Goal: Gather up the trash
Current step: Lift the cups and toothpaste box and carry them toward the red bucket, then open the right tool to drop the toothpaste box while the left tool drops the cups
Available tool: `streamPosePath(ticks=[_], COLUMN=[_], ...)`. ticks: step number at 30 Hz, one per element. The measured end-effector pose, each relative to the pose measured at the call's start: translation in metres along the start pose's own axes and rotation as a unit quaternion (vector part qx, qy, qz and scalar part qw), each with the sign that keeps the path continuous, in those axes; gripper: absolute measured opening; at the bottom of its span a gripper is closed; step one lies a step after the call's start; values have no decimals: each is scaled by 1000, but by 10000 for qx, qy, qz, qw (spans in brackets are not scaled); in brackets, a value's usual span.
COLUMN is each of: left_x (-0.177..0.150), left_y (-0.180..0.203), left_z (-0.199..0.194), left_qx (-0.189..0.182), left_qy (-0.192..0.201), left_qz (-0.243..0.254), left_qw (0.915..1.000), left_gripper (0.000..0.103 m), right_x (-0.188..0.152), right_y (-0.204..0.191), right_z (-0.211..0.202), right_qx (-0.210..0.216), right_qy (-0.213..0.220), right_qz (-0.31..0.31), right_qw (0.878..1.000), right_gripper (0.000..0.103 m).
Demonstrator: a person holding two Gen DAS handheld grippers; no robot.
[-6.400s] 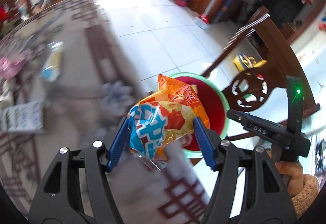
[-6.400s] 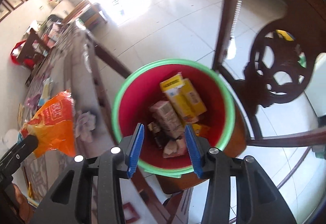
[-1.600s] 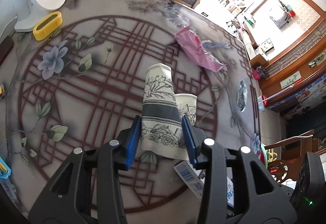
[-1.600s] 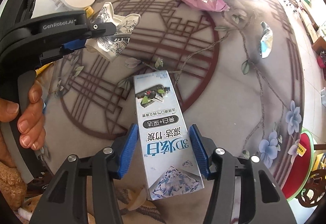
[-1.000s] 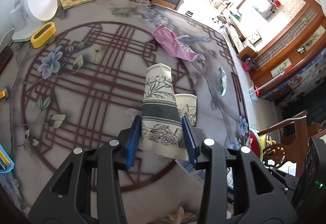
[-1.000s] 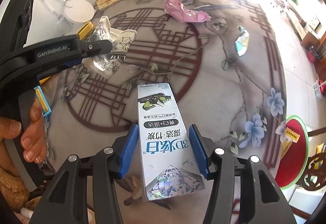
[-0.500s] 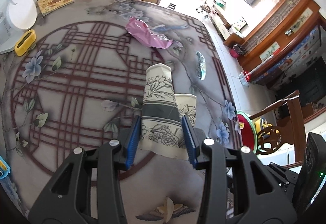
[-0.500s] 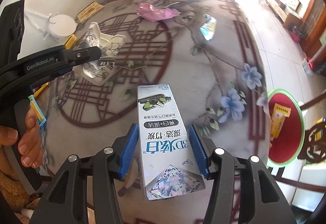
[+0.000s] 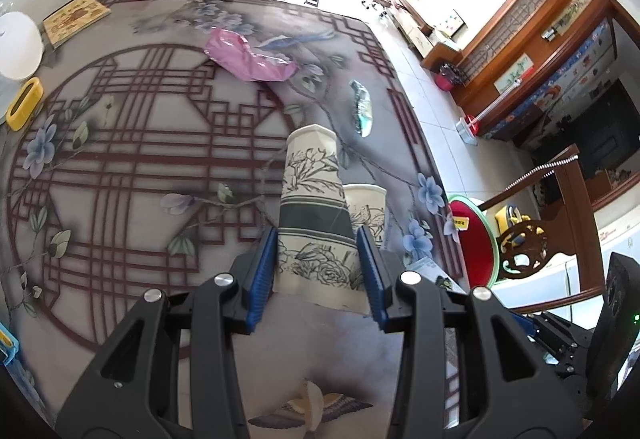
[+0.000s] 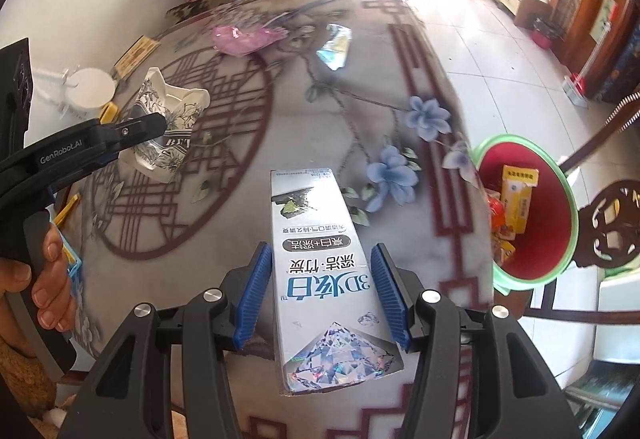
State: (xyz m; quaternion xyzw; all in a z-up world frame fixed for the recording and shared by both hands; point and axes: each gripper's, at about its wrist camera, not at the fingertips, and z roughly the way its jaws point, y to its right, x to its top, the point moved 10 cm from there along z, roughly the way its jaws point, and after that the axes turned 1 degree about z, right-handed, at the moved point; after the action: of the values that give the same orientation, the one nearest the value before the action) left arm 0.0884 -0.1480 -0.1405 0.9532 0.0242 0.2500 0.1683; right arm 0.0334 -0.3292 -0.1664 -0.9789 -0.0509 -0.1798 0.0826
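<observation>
Blue pads (image 9: 262,271) of the left gripper (image 9: 318,271) are squeezing crushed paper cups (image 9: 316,215), white with black flower prints and a grey band, above the table (image 9: 140,143). The right gripper (image 10: 322,293) is clamping a silver box (image 10: 320,271) printed with a diamond, also over the table. Beyond the table's edge, a red bin (image 10: 536,239) with a green rim is sitting on the floor, holding a yellow carton (image 10: 518,195) and orange wrappers (image 10: 500,223).
</observation>
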Motion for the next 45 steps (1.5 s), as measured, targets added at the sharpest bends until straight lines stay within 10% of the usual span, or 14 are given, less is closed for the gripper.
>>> streamPosePath(ticks=[9, 12, 18, 25, 29, 34, 42, 45], left_x=[-9, -13, -22, -23, -25, -25, -26, -31], left_y=[22, 31, 55, 60, 61, 72, 87, 81], left_z=[8, 11, 22, 30, 43, 47, 62, 58], left_qx=[-23, -45, -163, -154, -173, -238, -352, -394], left_qy=[-132, -185, -337, -408, -562, -585, -856, -830], left_qz=[193, 259, 435, 459, 387, 579, 800, 1022], left_qw=[9997, 9995, 9984, 9980, 9975, 9963, 9925, 9905], left_gripper=[39, 39, 39, 39, 39, 39, 33, 66], right_x=[-6, -8, -9, -48, -63, -65, -4, 9], right_y=[30, 40, 60, 69, 87, 82, 146, 172], right_z=[-9, -9, 2, 25, 37, 44, 4, -12], right_qx=[-42, -26, 34, -71, -580, -571, -669, -604], right_qy=[80, 46, -129, -741, -948, -985, -77, 155], right_qz=[333, 426, 577, 384, 215, 77, 981, 1356], right_qw=[9994, 9991, 9982, 9965, 9936, 9935, 9929, 9888], right_gripper=[50, 25, 22, 69, 69, 41, 37, 37])
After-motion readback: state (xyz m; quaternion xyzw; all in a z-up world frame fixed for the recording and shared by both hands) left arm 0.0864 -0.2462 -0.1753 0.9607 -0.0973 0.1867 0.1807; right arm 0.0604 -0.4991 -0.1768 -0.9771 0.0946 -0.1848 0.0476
